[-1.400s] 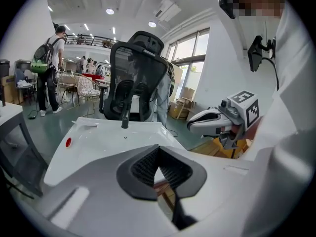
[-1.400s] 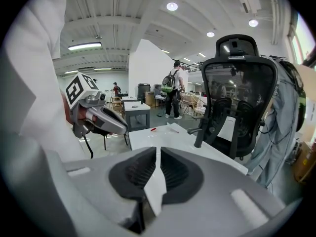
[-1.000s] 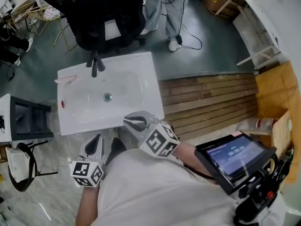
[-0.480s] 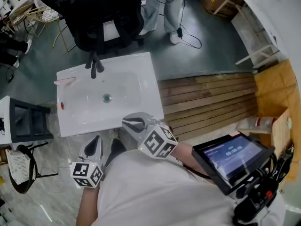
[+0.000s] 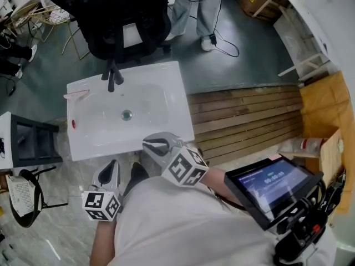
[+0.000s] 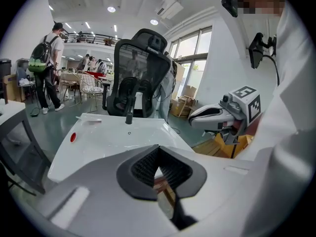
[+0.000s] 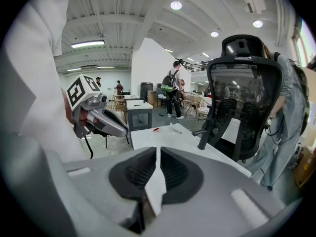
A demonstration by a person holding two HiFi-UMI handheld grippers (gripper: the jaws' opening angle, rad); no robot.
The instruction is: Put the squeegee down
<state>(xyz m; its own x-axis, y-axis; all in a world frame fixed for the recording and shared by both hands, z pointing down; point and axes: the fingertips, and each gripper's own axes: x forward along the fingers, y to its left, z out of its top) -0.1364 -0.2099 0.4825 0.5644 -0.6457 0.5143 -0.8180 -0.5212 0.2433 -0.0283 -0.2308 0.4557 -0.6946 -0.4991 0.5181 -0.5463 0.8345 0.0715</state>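
A thin pale tool with a pinkish end, apparently the squeegee, lies on the back left rim of the white sink. It also shows small in the left gripper view and the right gripper view. Neither gripper touches it. My left gripper hangs below the sink's front edge, shut and empty. My right gripper sits at the sink's front right corner, close to my body, its jaws also shut on nothing.
A black faucet stands at the sink's back, a drain in the basin and a small red spot on the left rim. A black office chair is behind, a person's legs beyond, a tablet at my right.
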